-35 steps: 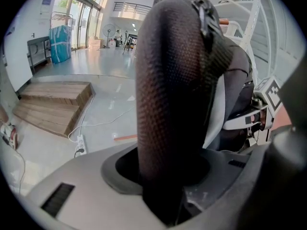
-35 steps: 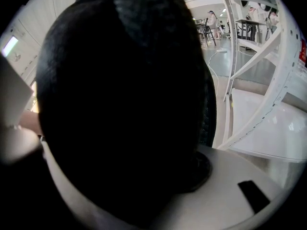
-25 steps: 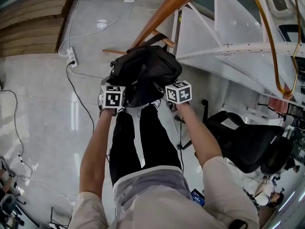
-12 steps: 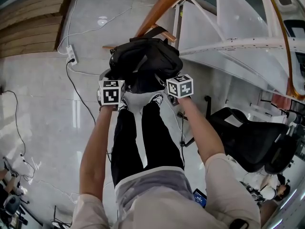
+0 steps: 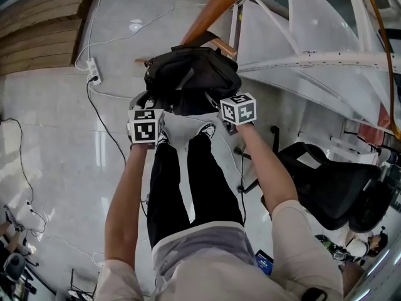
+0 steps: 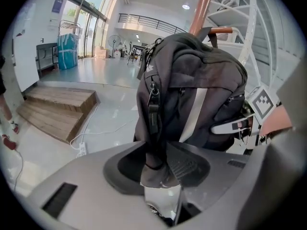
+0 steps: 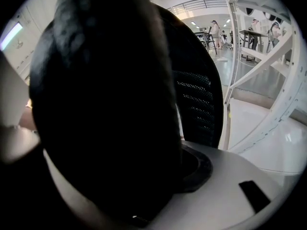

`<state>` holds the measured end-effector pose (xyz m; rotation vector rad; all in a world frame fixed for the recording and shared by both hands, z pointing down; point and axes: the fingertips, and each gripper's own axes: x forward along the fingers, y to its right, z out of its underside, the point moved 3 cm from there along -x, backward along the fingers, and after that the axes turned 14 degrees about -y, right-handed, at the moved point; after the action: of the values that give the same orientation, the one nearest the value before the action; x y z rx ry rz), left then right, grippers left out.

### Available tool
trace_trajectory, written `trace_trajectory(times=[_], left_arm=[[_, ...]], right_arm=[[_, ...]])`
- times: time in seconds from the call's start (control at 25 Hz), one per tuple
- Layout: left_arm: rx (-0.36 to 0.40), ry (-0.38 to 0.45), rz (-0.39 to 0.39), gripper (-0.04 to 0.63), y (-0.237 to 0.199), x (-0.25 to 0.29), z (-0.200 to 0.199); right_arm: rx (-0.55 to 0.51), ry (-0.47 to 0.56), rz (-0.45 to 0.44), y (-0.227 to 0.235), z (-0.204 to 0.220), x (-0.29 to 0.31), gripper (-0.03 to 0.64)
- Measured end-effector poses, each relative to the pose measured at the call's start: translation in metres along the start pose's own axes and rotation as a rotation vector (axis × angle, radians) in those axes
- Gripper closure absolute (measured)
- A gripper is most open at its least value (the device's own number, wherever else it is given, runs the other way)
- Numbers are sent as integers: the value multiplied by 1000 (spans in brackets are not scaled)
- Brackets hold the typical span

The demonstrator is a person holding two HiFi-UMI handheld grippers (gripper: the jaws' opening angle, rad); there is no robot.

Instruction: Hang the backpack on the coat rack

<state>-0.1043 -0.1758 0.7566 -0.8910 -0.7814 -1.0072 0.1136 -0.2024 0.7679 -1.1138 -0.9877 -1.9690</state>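
A black backpack hangs in front of me against the wooden coat rack pole. Its top sits by a wooden peg. My left gripper holds the bag's lower left corner. In the left gripper view a flap of dark fabric is pinched between the jaws, which are closing on it. My right gripper is at the bag's lower right. The bag's dark bulk fills the right gripper view and lies between the jaws.
A white metal frame stands right of the rack. A black office chair is at the lower right. A power strip with cables lies on the shiny floor, and wooden steps are at the upper left. My legs are below the bag.
The backpack and both grippers have shifted a little toward the rack's pole. Both grippers keep hold of the bag.
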Motion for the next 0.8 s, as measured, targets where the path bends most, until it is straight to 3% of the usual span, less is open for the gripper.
trace_trajectory(times=[0.36,0.8], left_arm=[[-9,13,-3,460,-2,-5,2],[24,29,44,462,20,-16,12]], right_arm=[[24,12,-12,0,-5,6,345],[18,6,18,-2,-5,1,308]])
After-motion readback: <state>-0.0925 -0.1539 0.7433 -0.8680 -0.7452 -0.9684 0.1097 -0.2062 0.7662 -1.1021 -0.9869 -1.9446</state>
